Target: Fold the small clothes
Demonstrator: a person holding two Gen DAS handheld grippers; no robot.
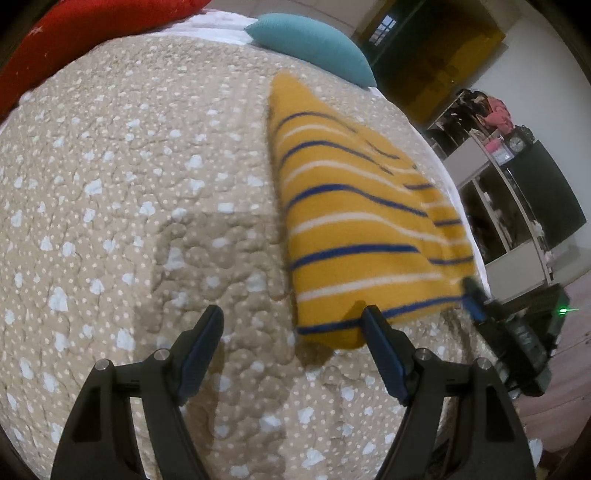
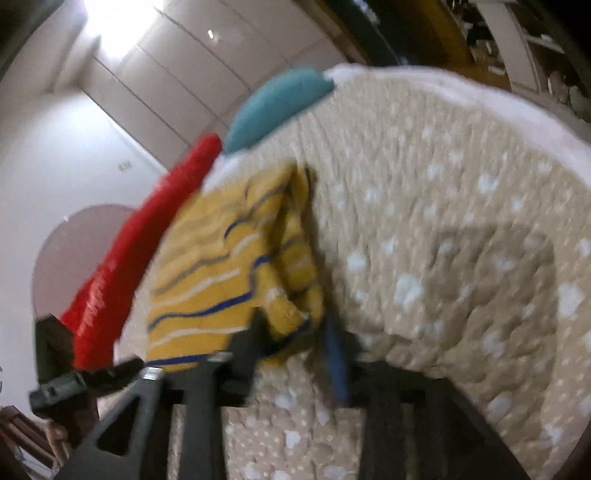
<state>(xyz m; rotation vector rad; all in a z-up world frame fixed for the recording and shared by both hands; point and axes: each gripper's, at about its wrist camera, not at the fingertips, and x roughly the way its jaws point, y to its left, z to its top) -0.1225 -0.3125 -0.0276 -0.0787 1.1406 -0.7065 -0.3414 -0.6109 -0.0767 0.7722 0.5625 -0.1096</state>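
- Yellow garment [image 1: 354, 229], striped blue and white, spread over the right part of the bed [image 1: 129, 192], on a beige quilt dotted white.
- Left gripper [image 1: 293, 321] low over the quilt at the garment's near edge, fingers [image 1: 201, 343] spread wide apart, grasping nothing.
- Right finger of that gripper just in front of the garment's near hem; touching or only overlapping, cannot tell.
- Right gripper [image 1: 474, 299] seen from the left wrist view at the garment's near right corner, blue pad against the cloth.
- From the right wrist view, right gripper [image 2: 295, 332] with a bunched corner of the garment [image 2: 221, 277] sitting between its 2 fingers [image 2: 338, 362]; fingers narrowed around the fold, apparently pinching it, though heavily blurred.
- Garment there lifted and rumpled at the held corner, the rest trailing down onto the quilt [image 2: 443, 240].
- Teal pillow [image 1: 314, 44] at the far end of the bed, beyond the garment and apart from it.
- Red pillow [image 1: 85, 33] along the far left edge of the bed.
- Shelving [image 1: 491, 166] with clutter off the right side of the bed, against a white wall.
- Both pillows also in the right wrist view, teal [image 2: 277, 107] above red [image 2: 147, 258], behind the garment.
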